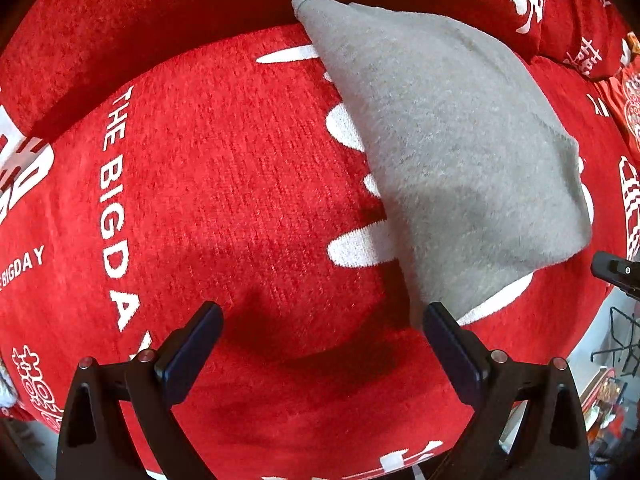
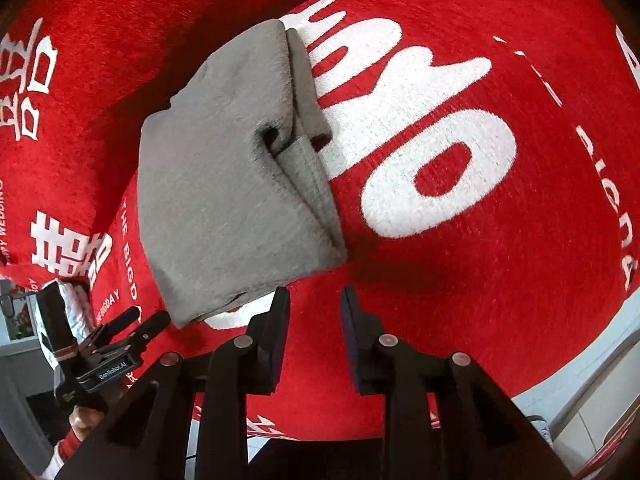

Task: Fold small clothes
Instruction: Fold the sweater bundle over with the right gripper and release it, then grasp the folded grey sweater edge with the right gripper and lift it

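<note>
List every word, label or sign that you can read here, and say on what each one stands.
"THE BIGDAY", white, on the red cover.
"BIGDAY", smaller, at the cover's left edge.
"WEDDING", partly cut off, on the cover.
"GenRobot.AI", as far as it can be read, on the left hand-held gripper.
Large white Chinese signs on the cover: not read.
Grey cloth: no text.

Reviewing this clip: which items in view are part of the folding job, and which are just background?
Part of the job:
- grey folded garment
- left gripper, jaws open, empty
- right gripper, jaws open, empty

Just there:
- red printed sofa cover under the garment
- red back cushion
</note>
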A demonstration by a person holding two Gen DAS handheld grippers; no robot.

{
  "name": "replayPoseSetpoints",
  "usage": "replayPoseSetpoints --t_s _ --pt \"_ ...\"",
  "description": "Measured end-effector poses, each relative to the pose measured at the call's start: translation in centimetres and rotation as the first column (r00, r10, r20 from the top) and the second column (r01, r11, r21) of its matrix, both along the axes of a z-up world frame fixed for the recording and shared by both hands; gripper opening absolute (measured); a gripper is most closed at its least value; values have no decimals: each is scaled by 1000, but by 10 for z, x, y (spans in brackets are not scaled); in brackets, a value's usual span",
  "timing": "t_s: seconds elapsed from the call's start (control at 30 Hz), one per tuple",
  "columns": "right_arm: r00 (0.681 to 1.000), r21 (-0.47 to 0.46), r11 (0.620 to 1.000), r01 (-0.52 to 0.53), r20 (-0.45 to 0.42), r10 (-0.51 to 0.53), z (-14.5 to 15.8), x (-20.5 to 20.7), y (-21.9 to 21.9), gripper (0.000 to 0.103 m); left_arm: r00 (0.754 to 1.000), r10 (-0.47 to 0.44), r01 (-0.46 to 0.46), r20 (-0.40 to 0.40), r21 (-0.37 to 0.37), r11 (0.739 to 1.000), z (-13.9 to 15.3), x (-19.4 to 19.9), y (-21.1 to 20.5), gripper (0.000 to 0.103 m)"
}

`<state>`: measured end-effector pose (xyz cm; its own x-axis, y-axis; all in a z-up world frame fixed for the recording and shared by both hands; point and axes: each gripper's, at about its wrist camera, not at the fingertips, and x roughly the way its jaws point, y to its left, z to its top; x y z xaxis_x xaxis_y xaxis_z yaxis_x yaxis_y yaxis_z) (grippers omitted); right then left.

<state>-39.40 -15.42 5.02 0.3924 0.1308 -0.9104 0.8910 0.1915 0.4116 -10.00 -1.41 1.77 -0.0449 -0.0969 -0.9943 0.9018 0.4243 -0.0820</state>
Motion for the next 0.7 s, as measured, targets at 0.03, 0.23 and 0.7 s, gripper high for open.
replayPoseSetpoints --t_s 0.03,0.23,0.7 --pt "1000 -1 1000 2 2 -2 1 1 2 30 1000 0 0 -1 -2 1000 0 1 2 100" --pt "1000 3 1000 -19 -2 19 -3 7 5 48 1000 4 -4 2 3 1000 -2 6 11 100" --pt "990 1 996 -86 112 85 6 14 -64 69 979 202 -203 -25 -55 978 25 38 0 100"
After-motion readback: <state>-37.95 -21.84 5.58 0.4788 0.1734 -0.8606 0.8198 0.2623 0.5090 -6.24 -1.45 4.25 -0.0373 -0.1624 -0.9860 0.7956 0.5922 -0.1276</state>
